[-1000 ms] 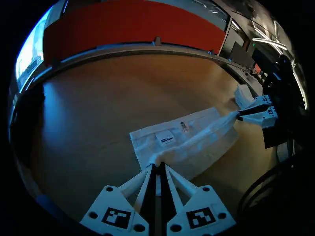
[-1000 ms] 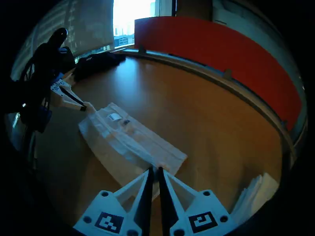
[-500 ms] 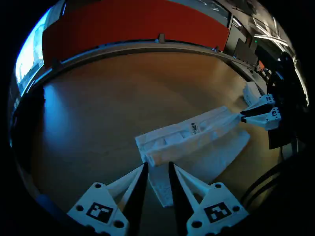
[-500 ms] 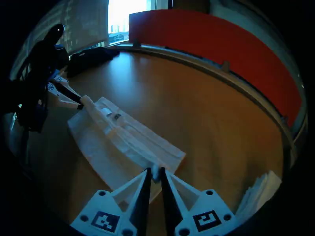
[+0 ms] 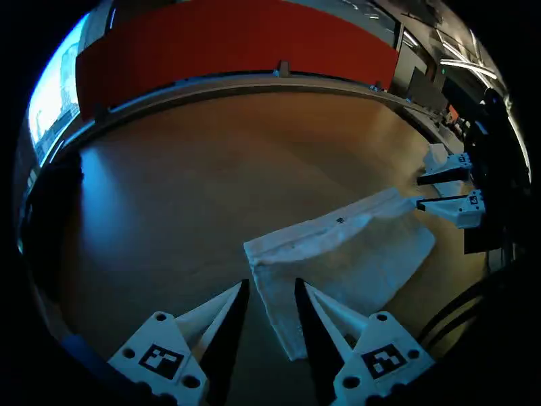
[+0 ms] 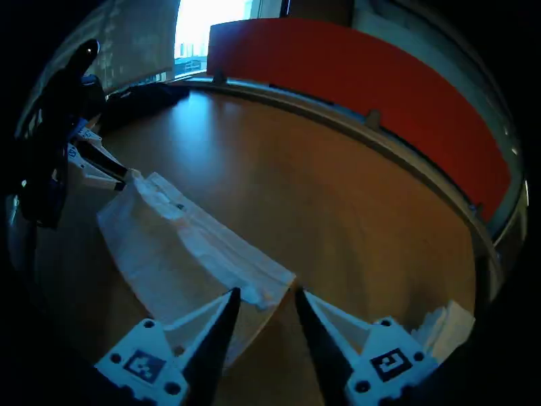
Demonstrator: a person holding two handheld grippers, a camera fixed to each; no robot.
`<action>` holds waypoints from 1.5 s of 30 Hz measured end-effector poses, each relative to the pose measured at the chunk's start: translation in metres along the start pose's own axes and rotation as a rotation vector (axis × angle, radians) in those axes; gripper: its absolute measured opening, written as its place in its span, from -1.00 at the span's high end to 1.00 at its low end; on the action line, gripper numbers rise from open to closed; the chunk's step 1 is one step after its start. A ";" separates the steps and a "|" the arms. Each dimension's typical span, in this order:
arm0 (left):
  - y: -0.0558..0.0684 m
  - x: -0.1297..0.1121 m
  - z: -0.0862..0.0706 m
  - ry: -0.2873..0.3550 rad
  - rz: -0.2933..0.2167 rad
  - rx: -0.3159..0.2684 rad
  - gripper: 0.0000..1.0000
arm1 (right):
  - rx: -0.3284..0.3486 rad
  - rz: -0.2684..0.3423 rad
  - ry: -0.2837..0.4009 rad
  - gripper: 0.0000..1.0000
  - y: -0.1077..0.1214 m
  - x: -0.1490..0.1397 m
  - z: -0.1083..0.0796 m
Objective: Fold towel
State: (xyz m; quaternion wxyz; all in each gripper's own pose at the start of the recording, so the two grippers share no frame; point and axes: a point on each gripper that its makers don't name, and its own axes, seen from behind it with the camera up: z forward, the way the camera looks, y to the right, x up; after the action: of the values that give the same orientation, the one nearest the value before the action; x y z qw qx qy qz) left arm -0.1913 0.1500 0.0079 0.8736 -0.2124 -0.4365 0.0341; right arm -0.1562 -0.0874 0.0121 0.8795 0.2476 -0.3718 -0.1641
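Your left tool (image 5: 270, 283) has two white, wedge-shaped fingers (image 5: 203, 319) with black inner faces, and each base carries a square black-and-white marker (image 5: 154, 356) and small round holes (image 5: 160, 316). Your right tool (image 6: 266, 292) is built the same: white ribbed struts, black lining, a marker on each base. Farther off, the body behind each tool looks dark and too dim to make out.

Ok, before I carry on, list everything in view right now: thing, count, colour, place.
towel: one, white, folded over, flat on the table between the two grippers
stack of cloths: one, white, table edge beside the right gripper
dark bundle: one, black, far end of the table, too dim to identify
table: one, brown wood
partition: one, red, behind the table's far edge
left gripper: white fingers, open, at one end of the towel
right gripper: white fingers, open, at the other end
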 end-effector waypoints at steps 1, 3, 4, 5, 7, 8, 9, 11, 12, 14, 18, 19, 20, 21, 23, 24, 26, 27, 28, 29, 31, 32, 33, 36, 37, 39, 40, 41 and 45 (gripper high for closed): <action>0.000 0.000 -0.001 0.002 -0.003 -0.002 -0.11 | -0.003 0.001 0.004 -0.62 0.001 0.001 -0.001; -0.001 0.001 -0.003 0.005 -0.010 -0.005 -0.26 | -0.009 0.002 0.012 -0.90 0.003 0.003 -0.003; -0.001 0.001 -0.004 0.008 -0.010 -0.004 -0.36 | -0.014 0.003 0.013 -1.00 0.003 0.003 -0.004; -0.002 0.001 -0.005 0.010 -0.010 -0.003 -0.44 | -0.019 0.003 0.014 -1.00 0.004 0.004 -0.005; -0.002 0.001 -0.008 0.013 -0.007 -0.005 -0.63 | -0.025 0.004 0.016 -1.00 0.005 0.004 -0.007; -0.001 0.001 -0.009 0.014 -0.004 -0.007 -0.75 | -0.027 0.004 0.017 -1.00 0.004 0.003 -0.008; -0.001 0.000 -0.010 0.014 -0.001 -0.009 -0.78 | -0.028 0.004 0.017 -1.00 0.004 0.003 -0.009; 0.001 0.000 -0.011 0.015 -0.001 -0.012 -0.82 | -0.024 0.006 0.019 -1.00 0.000 0.003 -0.011; 0.001 0.000 -0.012 0.016 0.000 -0.013 -0.84 | -0.021 0.006 0.020 -1.00 -0.001 0.002 -0.012; 0.002 0.000 -0.015 0.019 -0.001 -0.013 -0.91 | -0.019 0.009 0.023 -1.00 -0.005 0.002 -0.014; 0.004 0.000 -0.020 0.025 -0.003 -0.012 -0.91 | -0.013 0.014 0.029 -1.00 -0.012 0.002 -0.019; 0.004 -0.001 -0.022 0.026 -0.003 -0.012 -0.91 | -0.012 0.014 0.031 -1.00 -0.013 0.002 -0.021; 0.004 -0.002 -0.024 0.027 -0.002 -0.011 -0.91 | -0.010 0.015 0.033 -1.00 -0.015 0.003 -0.022; 0.005 -0.002 -0.026 0.029 -0.001 -0.011 -0.91 | -0.009 0.016 0.035 -1.00 -0.016 0.003 -0.024; 0.005 -0.004 -0.030 0.032 0.000 -0.008 -0.91 | -0.009 0.016 0.038 -1.00 -0.019 0.002 -0.027; 0.005 -0.005 -0.032 0.035 0.000 -0.007 -0.91 | -0.009 0.017 0.040 -1.00 -0.020 0.002 -0.029; 0.006 -0.007 -0.035 0.036 0.001 -0.003 -0.91 | -0.010 0.020 0.042 -1.00 -0.022 0.002 -0.032; 0.006 -0.009 -0.037 0.037 0.001 -0.002 -0.91 | -0.010 0.021 0.044 -1.00 -0.023 0.002 -0.034; 0.006 -0.010 -0.039 0.038 0.000 0.000 -0.91 | -0.010 0.023 0.045 -1.00 -0.025 0.001 -0.036; 0.007 -0.012 -0.041 0.039 -0.001 0.001 -0.91 | -0.010 0.025 0.045 -1.00 -0.026 0.001 -0.038; 0.008 -0.015 -0.045 0.040 -0.005 0.003 -0.91 | -0.010 0.028 0.047 -1.00 -0.029 0.000 -0.042; 0.008 -0.017 -0.046 0.040 -0.007 0.003 -0.91 | -0.010 0.029 0.047 -1.00 -0.030 -0.001 -0.044; 0.009 -0.019 -0.048 0.040 -0.009 0.004 -0.91 | -0.010 0.031 0.047 -1.00 -0.032 -0.002 -0.046; 0.011 -0.025 -0.053 0.040 -0.015 0.006 -0.91 | -0.011 0.033 0.047 -1.00 -0.036 -0.006 -0.052; 0.011 -0.026 -0.055 0.040 -0.015 0.007 -0.91 | -0.012 0.034 0.046 -1.00 -0.037 -0.007 -0.054; 0.012 -0.029 -0.057 0.041 -0.017 0.009 -0.91 | -0.012 0.035 0.046 -1.00 -0.039 -0.010 -0.058; 0.012 -0.030 -0.058 0.042 -0.017 0.010 -0.91 | -0.012 0.036 0.045 -1.00 -0.040 -0.011 -0.059; 0.012 -0.031 -0.059 0.043 -0.017 0.012 -0.91 | -0.013 0.036 0.044 -1.00 -0.041 -0.012 -0.060; 0.010 -0.033 -0.064 0.050 -0.022 0.022 -0.91 | -0.012 0.039 0.041 -1.00 -0.042 -0.017 -0.062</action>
State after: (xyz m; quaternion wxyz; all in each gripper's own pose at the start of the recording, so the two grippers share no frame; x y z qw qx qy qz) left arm -0.1610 0.1291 -0.0549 0.8870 -0.1986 -0.4163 0.0243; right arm -0.1259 -0.0948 -0.0583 0.8915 0.2383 -0.3574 -0.1438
